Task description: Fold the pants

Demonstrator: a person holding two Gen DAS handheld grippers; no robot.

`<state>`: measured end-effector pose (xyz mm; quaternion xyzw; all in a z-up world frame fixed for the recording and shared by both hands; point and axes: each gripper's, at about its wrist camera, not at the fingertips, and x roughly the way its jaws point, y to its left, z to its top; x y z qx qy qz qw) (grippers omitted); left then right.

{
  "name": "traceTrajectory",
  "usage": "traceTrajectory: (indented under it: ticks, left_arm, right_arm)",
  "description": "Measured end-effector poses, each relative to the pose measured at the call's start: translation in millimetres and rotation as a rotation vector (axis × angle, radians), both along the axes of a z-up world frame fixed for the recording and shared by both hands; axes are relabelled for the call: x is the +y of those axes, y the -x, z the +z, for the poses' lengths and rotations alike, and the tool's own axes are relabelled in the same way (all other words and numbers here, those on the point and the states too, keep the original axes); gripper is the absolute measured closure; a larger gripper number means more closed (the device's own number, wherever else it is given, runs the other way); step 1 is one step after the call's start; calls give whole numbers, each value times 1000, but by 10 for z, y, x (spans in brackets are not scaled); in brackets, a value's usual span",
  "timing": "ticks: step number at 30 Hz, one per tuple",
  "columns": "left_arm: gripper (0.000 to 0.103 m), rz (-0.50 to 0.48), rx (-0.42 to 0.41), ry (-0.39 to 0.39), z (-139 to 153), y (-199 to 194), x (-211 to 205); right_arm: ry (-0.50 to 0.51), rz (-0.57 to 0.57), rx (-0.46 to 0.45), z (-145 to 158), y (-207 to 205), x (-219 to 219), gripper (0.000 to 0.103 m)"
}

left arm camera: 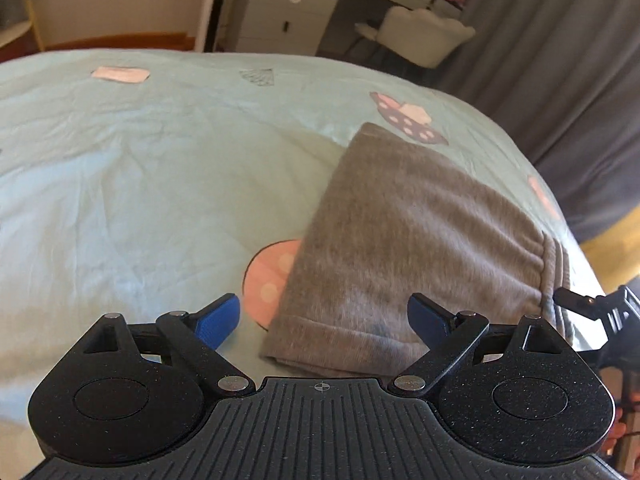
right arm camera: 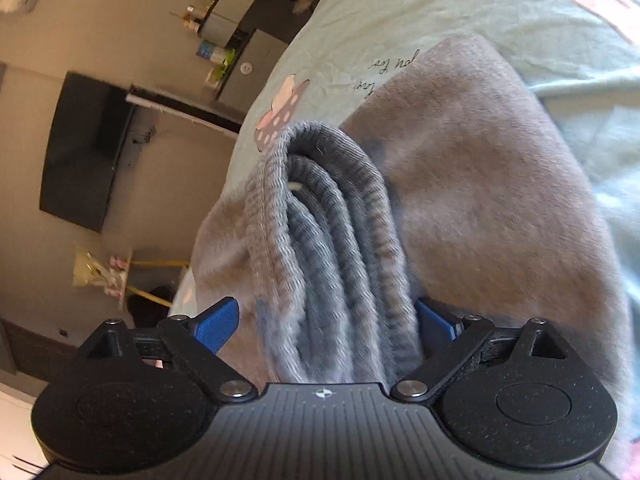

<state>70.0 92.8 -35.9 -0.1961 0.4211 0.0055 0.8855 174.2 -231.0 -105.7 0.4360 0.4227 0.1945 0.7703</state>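
Observation:
The grey pants [left arm camera: 404, 248] lie folded into a small rectangle on the pale green bedsheet [left arm camera: 140, 168]. My left gripper [left arm camera: 324, 316] is open and empty, just above the near hem of the fold. In the right wrist view the ribbed waistband layers [right arm camera: 332, 248] of the pants [right arm camera: 500, 208] stand stacked between the blue pads [right arm camera: 218, 322] of my right gripper [right arm camera: 326, 320]. Its jaws are wide apart and do not pinch the cloth. The right gripper's tip [left arm camera: 580, 300] also shows at the right edge of the left wrist view, by the waistband.
The bedsheet has mushroom prints [left arm camera: 408, 120]. Beyond the bed stand a white drawer unit [left arm camera: 288, 16], a white chair [left arm camera: 424, 36] and grey curtains [left arm camera: 580, 80]. The right wrist view shows a dark TV [right arm camera: 84, 148] on the wall and the bed edge [right arm camera: 256, 112].

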Motion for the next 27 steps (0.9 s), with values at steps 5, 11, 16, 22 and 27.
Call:
traceTrajectory:
  ticks: [5,11,16,22,27]
  left_arm:
    - [7,5,-15,8,74,60,17]
    - [7,-21,0,-10,52,29,-37]
    - [7,-1,-3,-9,55,53,-10]
    - [7,-18,-67,19,136,158,-3]
    - [7,-49,-84,30,163,203,-27]
  right_arm:
    - [-19,-5,12,-13,-59,37,51]
    - [-58,-21,43,-76,-95,38,41]
    - [118,-7,7,146,-115,231,59]
    - [201,-4,-137,613,38,343,67]
    - [108,-56,-212,875,165,151,67]
